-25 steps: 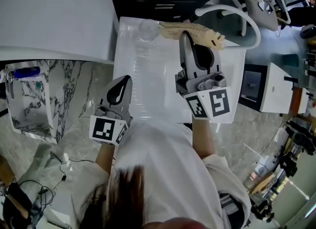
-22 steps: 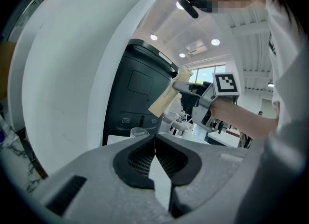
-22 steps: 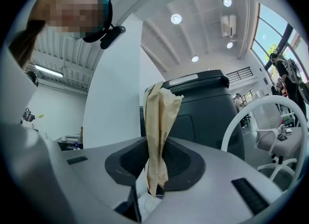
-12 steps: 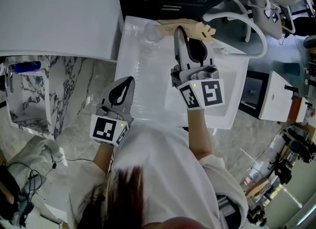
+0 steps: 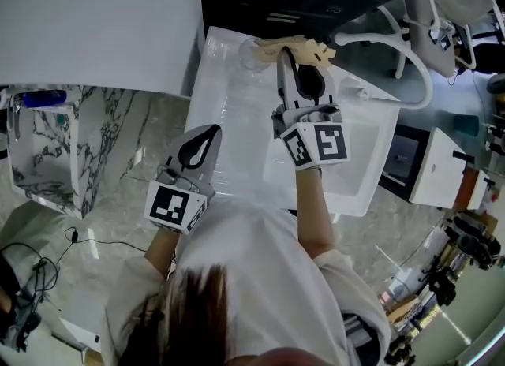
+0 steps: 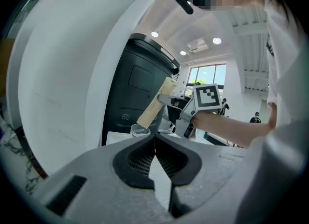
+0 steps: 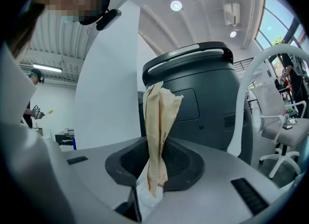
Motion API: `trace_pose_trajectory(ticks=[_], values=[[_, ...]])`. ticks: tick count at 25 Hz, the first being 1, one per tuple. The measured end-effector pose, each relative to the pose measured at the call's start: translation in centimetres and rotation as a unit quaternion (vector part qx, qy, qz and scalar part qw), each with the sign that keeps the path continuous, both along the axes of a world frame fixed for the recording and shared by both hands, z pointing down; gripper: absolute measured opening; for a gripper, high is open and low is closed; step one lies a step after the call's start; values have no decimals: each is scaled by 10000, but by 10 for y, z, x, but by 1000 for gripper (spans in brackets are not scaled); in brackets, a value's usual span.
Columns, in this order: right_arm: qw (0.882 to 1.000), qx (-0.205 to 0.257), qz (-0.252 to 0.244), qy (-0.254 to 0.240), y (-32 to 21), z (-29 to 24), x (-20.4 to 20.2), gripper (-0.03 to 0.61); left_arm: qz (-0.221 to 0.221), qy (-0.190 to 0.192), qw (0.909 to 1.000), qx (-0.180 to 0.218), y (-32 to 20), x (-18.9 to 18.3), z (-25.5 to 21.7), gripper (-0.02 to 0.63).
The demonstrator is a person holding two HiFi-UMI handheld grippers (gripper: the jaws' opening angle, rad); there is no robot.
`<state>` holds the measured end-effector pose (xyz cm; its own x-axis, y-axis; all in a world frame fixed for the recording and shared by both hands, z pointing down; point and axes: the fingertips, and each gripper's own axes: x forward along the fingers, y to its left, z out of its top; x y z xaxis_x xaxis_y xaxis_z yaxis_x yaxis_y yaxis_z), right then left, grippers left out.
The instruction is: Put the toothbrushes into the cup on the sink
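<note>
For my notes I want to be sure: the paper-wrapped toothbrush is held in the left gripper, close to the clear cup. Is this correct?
Not quite. The paper-wrapped toothbrush is clamped in the right gripper, not the left, as the right gripper view shows. The left gripper is shut on nothing. The rest stands: the toothbrush is close to the clear cup.

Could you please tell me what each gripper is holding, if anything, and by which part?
The right gripper pinches a tan paper-wrapped toothbrush near one end, the rest sticking out past the jaws; the left gripper is shut on nothing.
</note>
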<state>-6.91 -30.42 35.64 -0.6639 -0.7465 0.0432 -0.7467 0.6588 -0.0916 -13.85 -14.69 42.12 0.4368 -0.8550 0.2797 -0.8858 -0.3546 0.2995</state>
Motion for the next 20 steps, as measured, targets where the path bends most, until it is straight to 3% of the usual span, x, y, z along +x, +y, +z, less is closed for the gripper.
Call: trace_pose_trajectory(ticks=[20], values=[[9986,-328,-93,398,-9,58,-7,78,140,18,9999,-72,1,7,6,15]])
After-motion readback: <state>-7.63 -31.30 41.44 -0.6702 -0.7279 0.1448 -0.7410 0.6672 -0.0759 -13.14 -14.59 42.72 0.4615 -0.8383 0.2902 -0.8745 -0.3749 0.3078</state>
